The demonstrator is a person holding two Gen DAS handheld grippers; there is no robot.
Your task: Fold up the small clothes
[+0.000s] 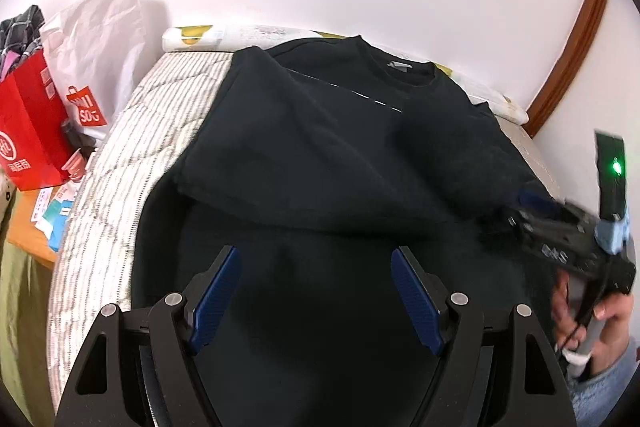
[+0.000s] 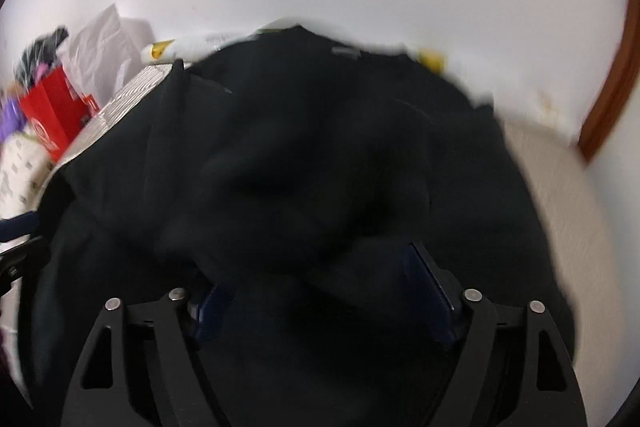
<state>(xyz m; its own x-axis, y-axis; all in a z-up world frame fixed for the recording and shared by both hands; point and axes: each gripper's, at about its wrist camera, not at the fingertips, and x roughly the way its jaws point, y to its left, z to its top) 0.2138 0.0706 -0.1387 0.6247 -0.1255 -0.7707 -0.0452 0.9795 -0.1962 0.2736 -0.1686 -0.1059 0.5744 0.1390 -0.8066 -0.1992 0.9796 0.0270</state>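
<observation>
Nearest us, the left tongs (image 1: 316,301) stand wide apart, holding nothing, above the hem of the black crew-neck sweatshirt (image 1: 320,155). At 3 o'clock, the right tongs (image 1: 520,205) meet its edge; in their own blurred view, cloth covers the blue pads (image 2: 430,291), so we cannot tell their grip. The sweatshirt lies on the striped mattress (image 1: 120,163); a red paper bag (image 1: 32,131) stands at 9 o'clock.
</observation>
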